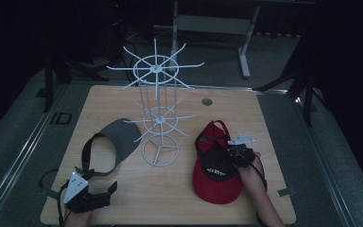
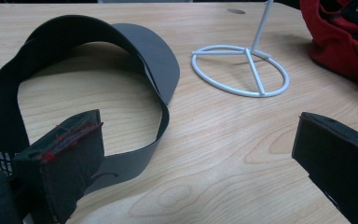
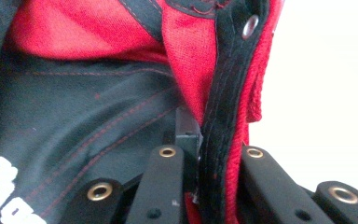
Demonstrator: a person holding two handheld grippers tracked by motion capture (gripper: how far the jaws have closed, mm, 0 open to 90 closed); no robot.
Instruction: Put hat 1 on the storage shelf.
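On the pale wooden table (image 1: pixel 123 99), my right gripper (image 1: pixel 238 152) is clamped on the red fabric cap's (image 1: pixel 215 177) edge, lower right. The white wire rack (image 1: pixel 158 109) stands up-left of it. My left gripper (image 1: pixel 87 194) gapes wide, empty.

Right gripper (image 3: pixel 200 186): jaws at bottom centre of the frame, closed on the black-edged rim of the red cap (image 3: pixel 186 65). Black lining with white lettering occupies the lower left.

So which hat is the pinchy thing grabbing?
The red cap. The right gripper is shut on its edge, while the grey visor lies untouched near the open left gripper.
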